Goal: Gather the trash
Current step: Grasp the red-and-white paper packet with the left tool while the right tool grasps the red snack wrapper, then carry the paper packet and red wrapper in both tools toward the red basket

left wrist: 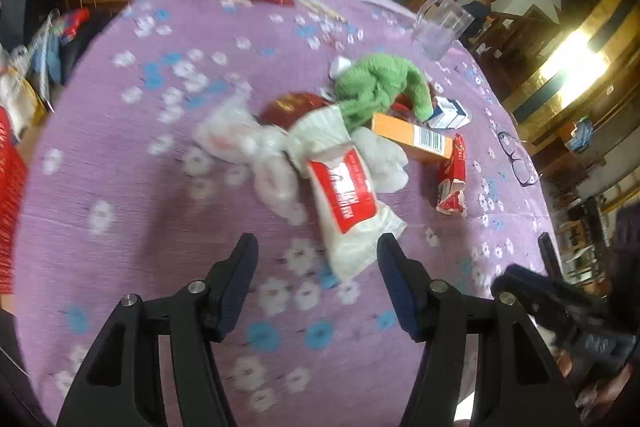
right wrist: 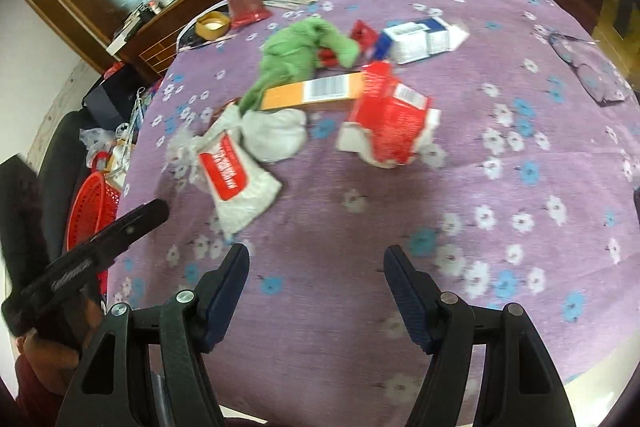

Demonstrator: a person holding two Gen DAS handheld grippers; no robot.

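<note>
The tabletop [left wrist: 120,195], covered by a purple flowered cloth, is found cluttered with discarded packaging gathered loosely near its middle, so the collection is judged not yet begun. Nearest the left gripper [left wrist: 316,247] lies a white plastic bag with a red label [left wrist: 344,195], flat on the cloth just beyond the fingertips and overlapped at its far end by crumpled clear plastic [left wrist: 240,139] and a white wad [left wrist: 384,159]. The left gripper is released, with nothing between its pads; its line toward the bag suggests that this piece is intended first. The right gripper [right wrist: 316,253] is likewise released and empty, held above bare cloth, with a torn red carton [right wrist: 388,119] ahead of it and well apart from its fingers. An orange box with a barcode [right wrist: 312,95] is seen resting across a green cloth [right wrist: 292,55], with a blue-and-white box [right wrist: 420,37] beyond. A red basket [right wrist: 90,207] stands below the table edge on the left and may serve as the receptacle, though blur leaves this uncertain. Spectacles [left wrist: 518,157] and a clear jug [left wrist: 440,23] stand apart from the heap and are judged not to be trash.
</note>
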